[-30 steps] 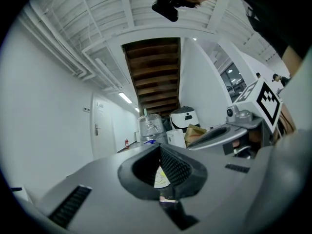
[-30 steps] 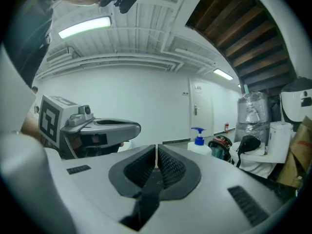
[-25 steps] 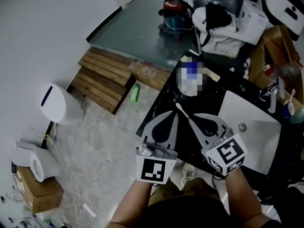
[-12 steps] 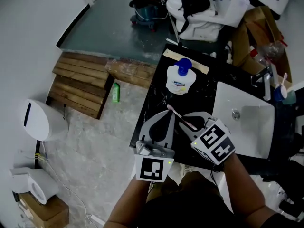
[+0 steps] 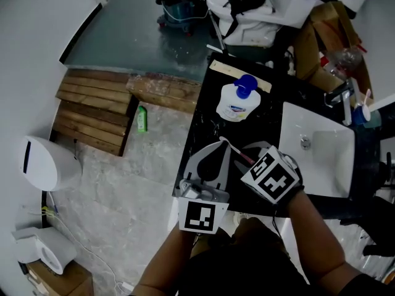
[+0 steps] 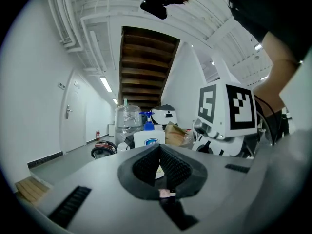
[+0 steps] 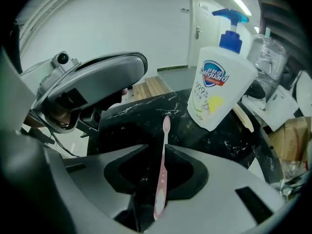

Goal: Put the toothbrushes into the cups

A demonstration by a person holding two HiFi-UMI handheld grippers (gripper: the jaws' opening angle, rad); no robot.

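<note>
A pink toothbrush (image 5: 233,149) is clamped by its handle in my right gripper (image 5: 247,155), which is shut on it over the black marble counter (image 5: 207,125). In the right gripper view the toothbrush (image 7: 163,169) sticks out past the right gripper (image 7: 160,150) toward the soap bottle. My left gripper (image 5: 224,147) is shut just left of it. In the left gripper view a small pink and white bit shows right at the tips of the left gripper (image 6: 164,191), apparently the brush head beyond them. A bluish cup (image 5: 370,113) holding another brush stands far right by the faucet.
A white soap bottle (image 5: 236,102) with a blue pump stands on the counter ahead of both grippers. The white sink (image 5: 315,159) lies to the right, with the faucet (image 5: 339,95) behind it. The counter's left edge drops to the floor. Boxes and bags crowd the back.
My right gripper has moved left toward the left gripper with the toothbrush and has turned, so the brush head now lies by the left fingertips. The left gripper has stayed shut.
</note>
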